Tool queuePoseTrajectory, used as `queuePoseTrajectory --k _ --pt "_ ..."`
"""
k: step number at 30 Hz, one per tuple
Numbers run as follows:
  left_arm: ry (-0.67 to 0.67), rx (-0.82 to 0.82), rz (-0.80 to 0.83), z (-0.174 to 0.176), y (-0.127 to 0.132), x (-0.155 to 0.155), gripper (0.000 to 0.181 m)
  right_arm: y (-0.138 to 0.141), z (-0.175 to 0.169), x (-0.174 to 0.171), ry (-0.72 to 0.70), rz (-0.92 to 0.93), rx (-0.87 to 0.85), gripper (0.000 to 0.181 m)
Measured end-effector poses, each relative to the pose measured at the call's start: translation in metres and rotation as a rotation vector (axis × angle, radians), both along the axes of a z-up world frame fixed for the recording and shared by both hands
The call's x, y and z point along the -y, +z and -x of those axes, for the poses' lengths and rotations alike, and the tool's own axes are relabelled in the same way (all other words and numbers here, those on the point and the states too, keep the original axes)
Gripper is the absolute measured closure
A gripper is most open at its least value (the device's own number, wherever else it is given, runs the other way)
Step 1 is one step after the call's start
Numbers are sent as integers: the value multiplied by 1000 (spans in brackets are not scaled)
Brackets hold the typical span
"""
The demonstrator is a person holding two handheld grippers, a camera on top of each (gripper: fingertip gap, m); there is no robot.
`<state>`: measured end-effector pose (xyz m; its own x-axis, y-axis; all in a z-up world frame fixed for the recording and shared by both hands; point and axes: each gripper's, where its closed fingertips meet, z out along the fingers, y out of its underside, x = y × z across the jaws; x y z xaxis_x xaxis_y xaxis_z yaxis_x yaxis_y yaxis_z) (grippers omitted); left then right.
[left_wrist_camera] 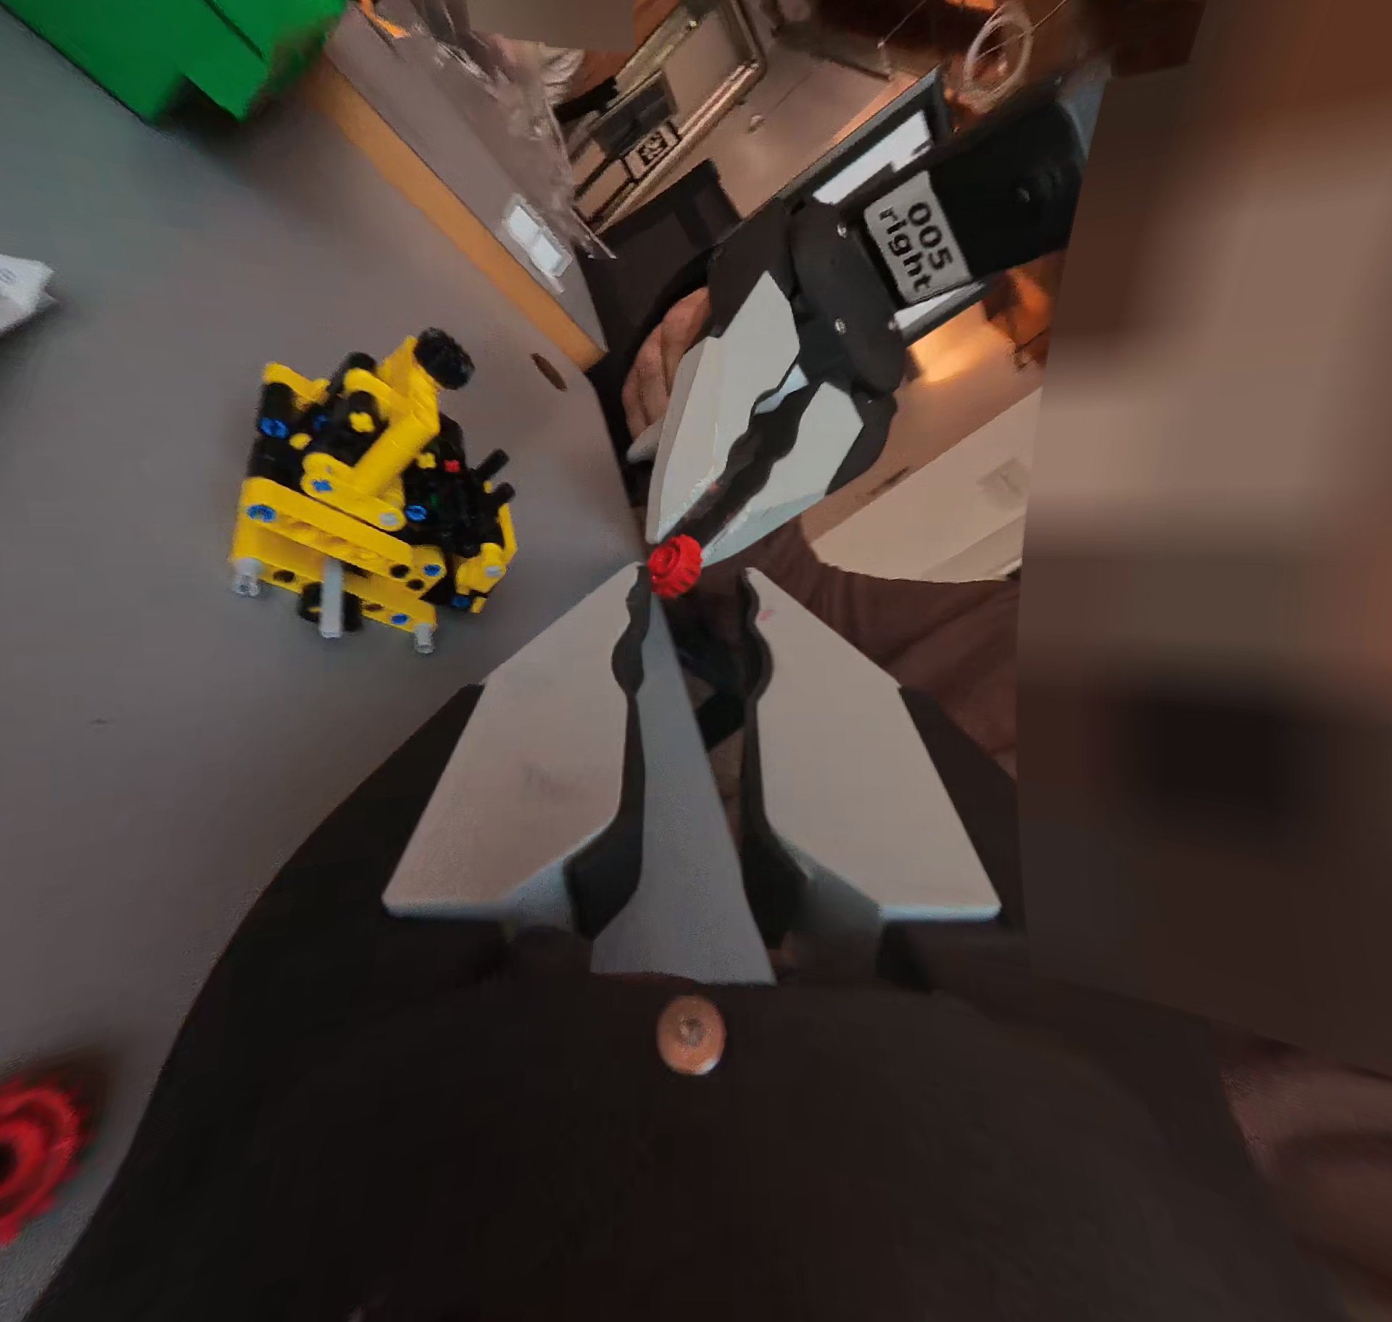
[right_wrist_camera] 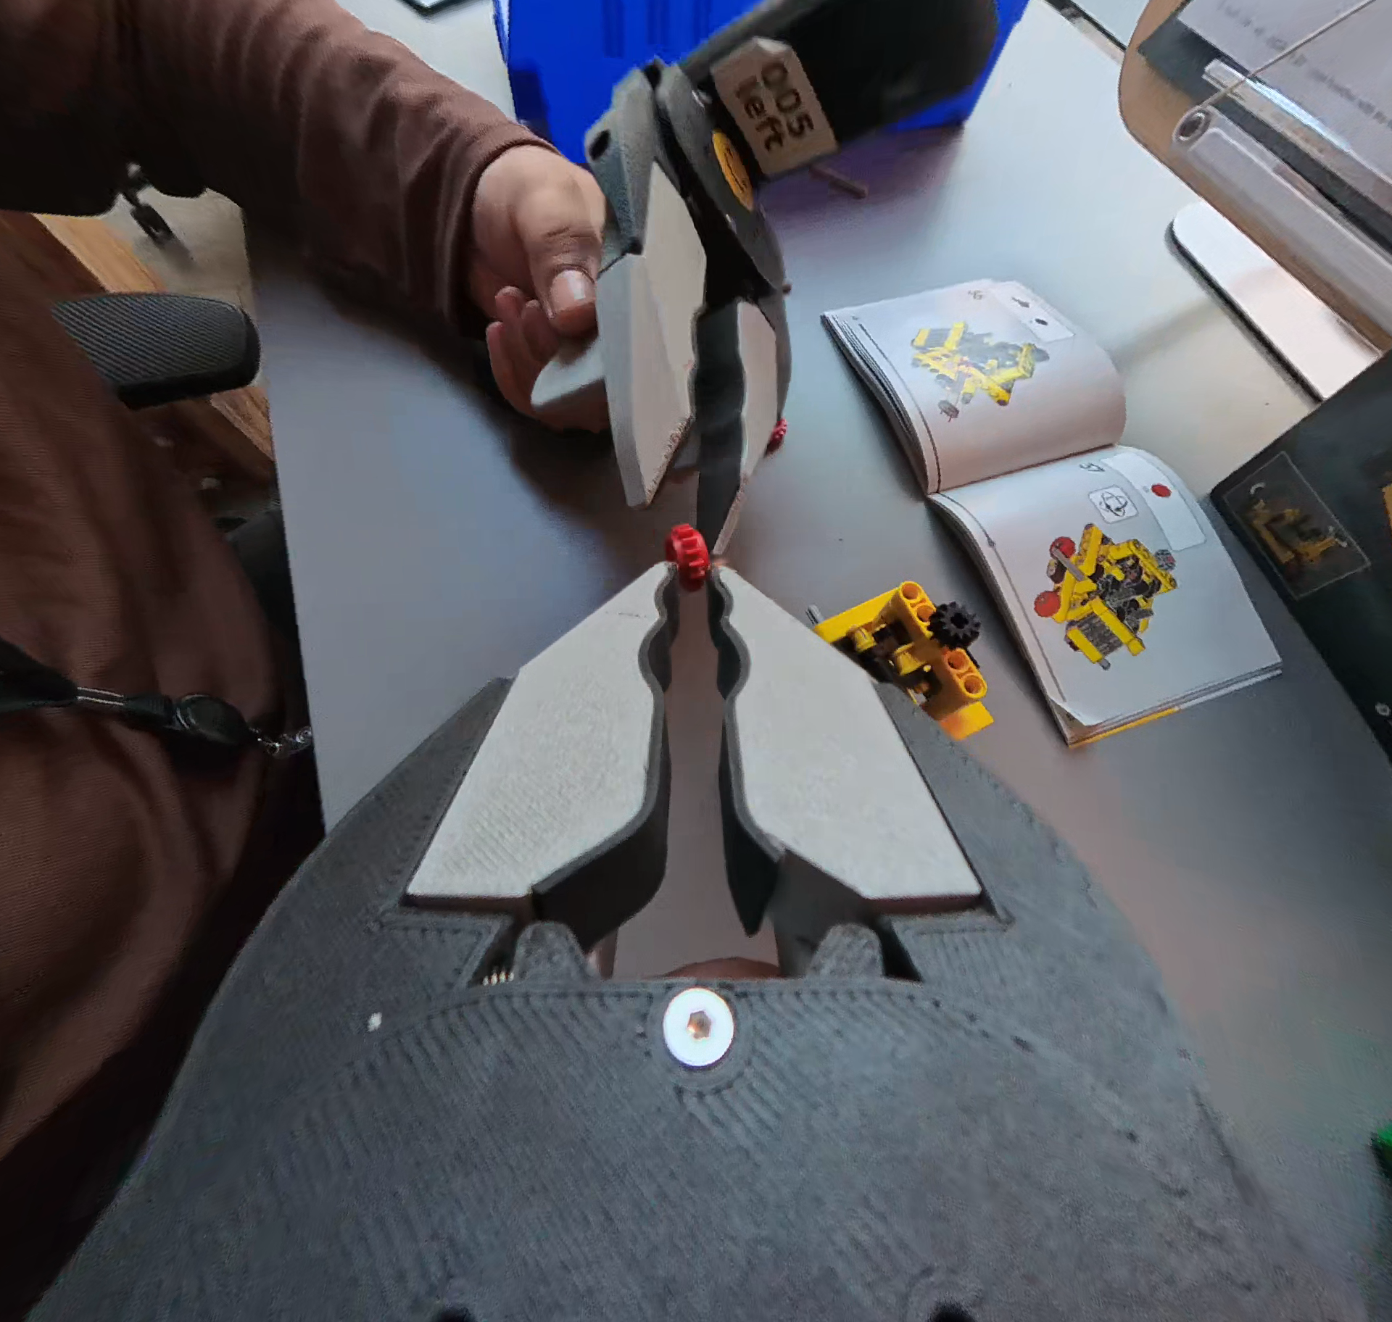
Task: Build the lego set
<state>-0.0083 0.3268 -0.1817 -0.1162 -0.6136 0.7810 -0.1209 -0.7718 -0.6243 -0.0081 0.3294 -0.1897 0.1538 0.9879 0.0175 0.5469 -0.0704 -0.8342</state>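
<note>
Both tools meet tip to tip over the table: the right tool (right_wrist_camera: 689, 570) clenches the red gear (right_wrist_camera: 687, 555), presumably re-gripping it; the left tool's (left_wrist_camera: 697, 585) grip I cannot tell.

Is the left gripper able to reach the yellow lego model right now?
Probably yes: the yellow lego model sits uncovered on the table, but the left gripper is beside the red gear.

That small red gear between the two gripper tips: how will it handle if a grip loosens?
The small red gear is probably rigid and light. Round and toothed, pinched only at the tips of the right gripper, it may twist out. Dropped on the grey table, it would likely roll.
</note>
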Motion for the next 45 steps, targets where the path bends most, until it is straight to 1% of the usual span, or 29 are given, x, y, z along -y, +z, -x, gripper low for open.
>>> queuePoseTrajectory --k 2,3,5,7,10,11,14,16,19,21,23,30,32,33,36,38,40,42,45 --pt "63 -67 -172 2 -4 -6 162 -1 -2 -3 -9 -8 1 177" --pt "73 -99 -241 2 -7 -6 162 1 -1 -1 10 -27 -14 177" --pt "44 -129 -307 -1 -10 2 162 5 2 6 67 -87 -32 177" --pt "-31 -93 -273 -3 -6 16 160 3 2 15 140 -175 -14 177" --pt "-179 -6 -127 -1 3 36 158 3 4 33 261 -308 -24 177" --pt "-205 0 -101 0 3 39 161 3 5 37 286 -339 -34 177" --pt "-258 -27 -123 -1 -4 50 161 7 8 46 337 -413 -64 177" --pt "-280 -35 -162 -2 -5 57 166 6 9 49 356 -445 -56 177" --pt "-289 -52 -213 -2 -8 61 167 2 9 53 386 -485 -30 177" --pt "-304 -47 -193 -1 -8 62 164 1 9 55 400 -500 -16 177" --pt "-316 -39 -171 -1 -8 64 165 1 8 58 421 -515 -12 178" --pt "-332 -60 -185 -3 -12 69 166 -5 8 64 460 -533 23 178" --pt "-309 -62 -199 -3 -12 65 167 -5 8 60 431 -532 31 178" --pt "-274 -61 -217 -4 -11 59 166 -4 8 53 392 -528 42 177" --pt "-86 -104 -313 -5 -13 28 166 -3 3 19 206 -518 95 173" --pt "63 -206 -382 -2 -22 2 166 -7 -5 -1 105 -478 134 173" --pt "178 -303 -441 4 -30 -19 166 -13 -17 -13 45 -380 164 165" --pt "229 -394 -518 8 -38 -28 166 -15 -29 -22 7 -303 161 157" --pt "241 -488 -614 8 -47 -29 166 -19 -47 -38 -59 -264 177 151"
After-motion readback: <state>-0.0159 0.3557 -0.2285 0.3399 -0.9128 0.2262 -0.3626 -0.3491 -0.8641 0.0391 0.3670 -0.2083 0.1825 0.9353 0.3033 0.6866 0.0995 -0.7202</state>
